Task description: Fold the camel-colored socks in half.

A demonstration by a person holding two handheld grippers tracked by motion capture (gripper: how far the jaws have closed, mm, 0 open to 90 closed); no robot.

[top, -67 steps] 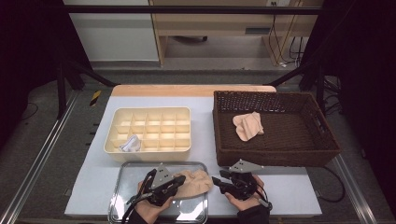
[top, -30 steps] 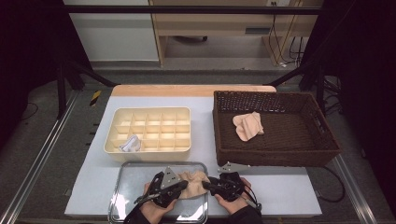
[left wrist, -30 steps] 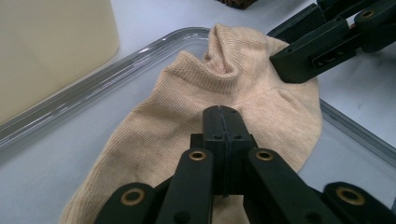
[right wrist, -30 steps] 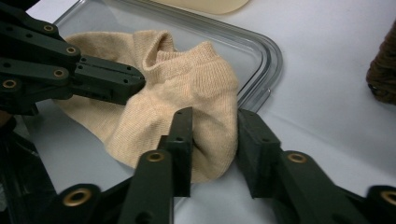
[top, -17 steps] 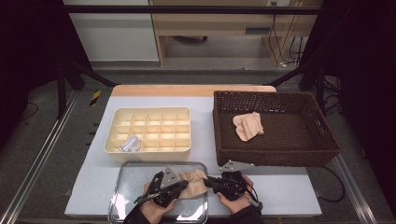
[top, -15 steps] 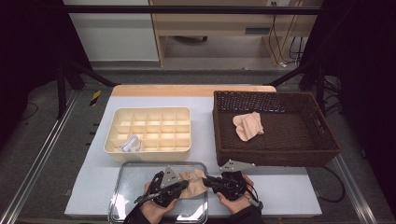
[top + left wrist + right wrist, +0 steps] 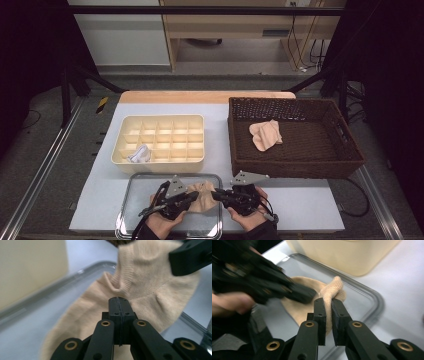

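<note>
A beige sock [image 7: 202,194] hangs over the metal tray [image 7: 131,225] at 6 o'clock on the table [image 7: 310,205], pinched by both grippers. The left gripper [image 7: 192,196] comes in from 7 o'clock; in the left gripper view its jaws are clamped tight together on a fold of the sock [image 7: 140,290], with no gap between the pads. The right gripper [image 7: 216,193] comes in from 5 o'clock and grips the sock's other edge. In the right gripper view, a rolled ridge of sock [image 7: 331,291] sits squeezed between the two pads, the jaws having just been closing onto it. The cloth stretches between the two grippers, just above the tray [image 7: 372,302] floor; whether any part still touches the tray I cannot tell.

At 10 o'clock from the tray stands a cream divided box [image 7: 165,131], with a small white bundle [image 7: 139,154] in its near-left compartment. At 2 o'clock sits a dark wicker basket [image 7: 345,165] with a second beige sock [image 7: 266,134] lying in its left half. A hand [image 7: 245,217] holds the right gripper from below.
</note>
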